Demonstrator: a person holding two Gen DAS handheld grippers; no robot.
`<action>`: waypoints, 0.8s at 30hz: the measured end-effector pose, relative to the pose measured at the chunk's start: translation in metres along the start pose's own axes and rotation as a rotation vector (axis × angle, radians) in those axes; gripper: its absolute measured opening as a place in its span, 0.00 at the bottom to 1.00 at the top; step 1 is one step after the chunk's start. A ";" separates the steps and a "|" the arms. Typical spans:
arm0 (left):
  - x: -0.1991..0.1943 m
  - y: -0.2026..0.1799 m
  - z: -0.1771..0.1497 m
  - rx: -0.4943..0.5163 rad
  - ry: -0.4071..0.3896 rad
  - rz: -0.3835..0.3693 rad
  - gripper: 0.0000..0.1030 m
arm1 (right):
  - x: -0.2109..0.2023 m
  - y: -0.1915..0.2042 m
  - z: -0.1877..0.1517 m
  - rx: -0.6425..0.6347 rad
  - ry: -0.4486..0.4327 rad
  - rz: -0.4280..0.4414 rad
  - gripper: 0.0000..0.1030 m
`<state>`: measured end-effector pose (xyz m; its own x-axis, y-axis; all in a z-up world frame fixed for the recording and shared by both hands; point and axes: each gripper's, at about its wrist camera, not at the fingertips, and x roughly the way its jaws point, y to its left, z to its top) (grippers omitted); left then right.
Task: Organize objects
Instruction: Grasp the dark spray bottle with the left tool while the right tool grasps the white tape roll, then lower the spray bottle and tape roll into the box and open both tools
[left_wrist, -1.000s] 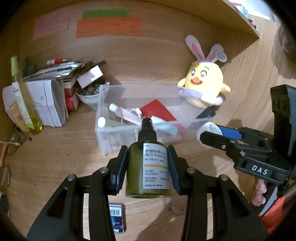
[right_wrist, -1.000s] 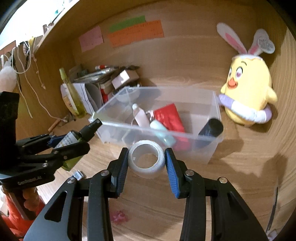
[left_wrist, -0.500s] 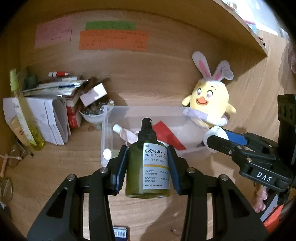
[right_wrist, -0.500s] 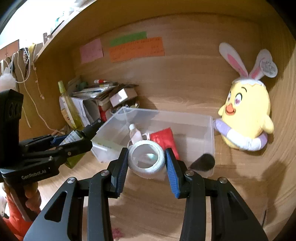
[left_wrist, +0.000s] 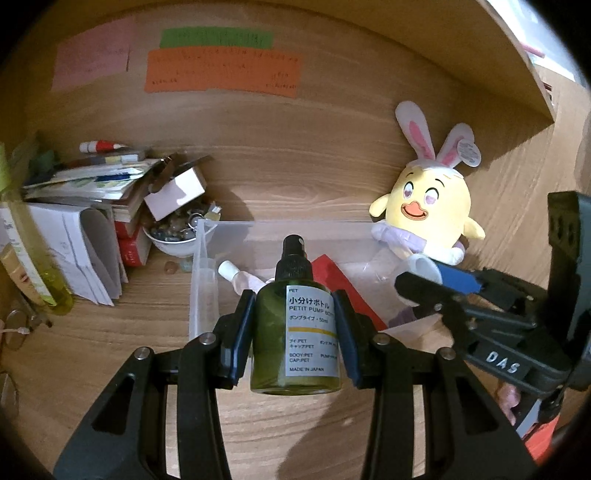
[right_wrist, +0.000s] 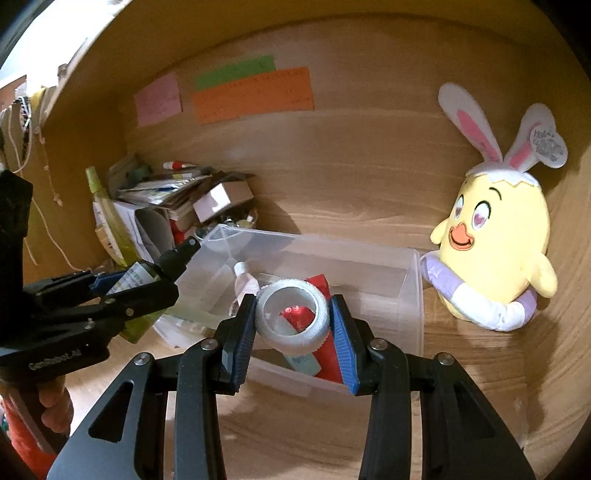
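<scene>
one clear bin; one pump bottle; one tape roll; one plush chick; three wall notes

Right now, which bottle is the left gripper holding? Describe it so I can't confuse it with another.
Find the clear plastic bin in front of the yellow bunny-eared plush. Just before it, the left gripper clamps the pump bottle: olive green, black pump top, white Japanese label. The yellow bottle far left is taller and slimmer.

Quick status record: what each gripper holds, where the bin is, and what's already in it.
left gripper: shut on pump bottle, upright
right gripper: shut on tape roll, above the bin's near edge
bin: clear, open, on the desk beside plush chick
bin contents: red packet, small white-capped bottle
</scene>
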<state>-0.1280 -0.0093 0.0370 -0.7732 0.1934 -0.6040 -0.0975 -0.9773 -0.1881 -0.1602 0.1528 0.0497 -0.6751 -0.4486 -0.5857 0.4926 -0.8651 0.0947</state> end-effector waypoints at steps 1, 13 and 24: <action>0.002 0.000 0.001 -0.001 0.004 0.000 0.40 | 0.003 0.000 0.000 0.001 0.005 -0.001 0.35; 0.043 0.000 0.001 0.004 0.074 0.025 0.40 | 0.040 -0.007 -0.013 0.007 0.084 -0.043 0.35; 0.054 0.001 -0.002 -0.005 0.108 -0.037 0.46 | 0.048 -0.001 -0.015 -0.041 0.080 -0.098 0.35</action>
<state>-0.1688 0.0006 0.0028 -0.6971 0.2378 -0.6764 -0.1217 -0.9690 -0.2152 -0.1844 0.1353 0.0097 -0.6759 -0.3414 -0.6531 0.4494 -0.8933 0.0018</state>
